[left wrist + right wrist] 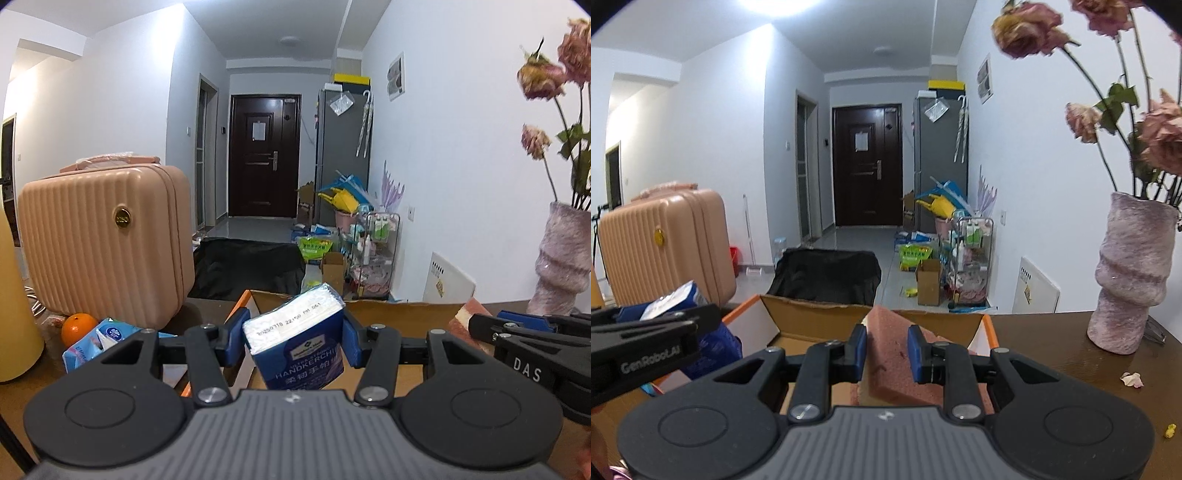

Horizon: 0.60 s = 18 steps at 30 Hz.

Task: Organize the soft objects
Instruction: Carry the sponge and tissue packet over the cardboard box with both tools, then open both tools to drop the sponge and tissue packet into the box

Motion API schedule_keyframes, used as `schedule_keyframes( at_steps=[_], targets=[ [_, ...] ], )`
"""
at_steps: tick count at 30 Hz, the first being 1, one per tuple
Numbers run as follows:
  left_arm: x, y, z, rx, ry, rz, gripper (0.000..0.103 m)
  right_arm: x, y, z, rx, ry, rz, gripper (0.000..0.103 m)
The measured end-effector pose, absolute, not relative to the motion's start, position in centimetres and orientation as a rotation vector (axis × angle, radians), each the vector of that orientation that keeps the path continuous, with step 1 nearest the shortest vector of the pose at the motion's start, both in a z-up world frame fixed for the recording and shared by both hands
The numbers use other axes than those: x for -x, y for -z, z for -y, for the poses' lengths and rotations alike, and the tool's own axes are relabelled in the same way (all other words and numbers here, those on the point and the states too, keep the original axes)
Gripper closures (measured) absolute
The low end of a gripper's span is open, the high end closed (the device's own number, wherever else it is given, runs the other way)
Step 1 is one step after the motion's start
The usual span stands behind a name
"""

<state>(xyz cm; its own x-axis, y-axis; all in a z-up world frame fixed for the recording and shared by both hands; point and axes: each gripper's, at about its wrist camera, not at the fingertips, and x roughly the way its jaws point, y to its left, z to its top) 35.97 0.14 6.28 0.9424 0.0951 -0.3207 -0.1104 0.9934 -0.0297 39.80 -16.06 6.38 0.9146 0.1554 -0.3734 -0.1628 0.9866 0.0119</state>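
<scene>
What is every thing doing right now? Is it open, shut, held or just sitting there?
Left gripper: shut on the tissue pack.
Tissue pack: held, tilted, over the box.
Right gripper: shut on the sponge.
Sponge: held, squeezed between the fingers.
Cardboard box: open, flaps up.
Front door: shut.
Pink suitcase: closed, upright.
Vase: upright, holding wilted roses.

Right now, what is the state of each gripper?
Left gripper: closed on the blue tissue pack.
Right gripper: closed on the pink sponge.
</scene>
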Motion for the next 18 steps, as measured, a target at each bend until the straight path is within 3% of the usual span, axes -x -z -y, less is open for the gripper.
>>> schedule_keyframes(
  at_steps=[10,12,13,14,15,17,18],
  targets=[
    [-38.7,-5.0,-0.4,0.011,-0.098,-0.375,0.048,-41.9,-5.0,15.3,0.069,-0.175,-0.457,0.079],
    [-38.9,-4.8,-0.5,0.013,-0.096,-0.392,0.044,-42.1,-4.7,15.3,0.068,-0.165,-0.479,0.079],
    [-39.0,-4.6,-0.6,0.024,-0.094,-0.403,0.035,-42.1,-4.6,15.3,0.066,-0.156,-0.487,0.078],
    [-39.1,-4.6,-0.8,0.031,-0.093,-0.409,0.023,-42.2,-4.5,15.4,0.064,-0.151,-0.494,0.070],
    [-39.1,-4.6,-1.0,0.038,-0.096,-0.412,0.018,-42.2,-4.5,15.5,0.061,-0.146,-0.501,0.063],
    [-39.1,-4.6,-1.2,0.047,-0.126,-0.407,0.006,-42.3,-4.4,15.6,0.062,-0.126,-0.509,0.035],
    [-39.0,-4.7,-1.3,0.046,-0.135,-0.398,0.000,-42.3,-4.2,15.7,0.064,-0.116,-0.510,0.028]
  ],
)
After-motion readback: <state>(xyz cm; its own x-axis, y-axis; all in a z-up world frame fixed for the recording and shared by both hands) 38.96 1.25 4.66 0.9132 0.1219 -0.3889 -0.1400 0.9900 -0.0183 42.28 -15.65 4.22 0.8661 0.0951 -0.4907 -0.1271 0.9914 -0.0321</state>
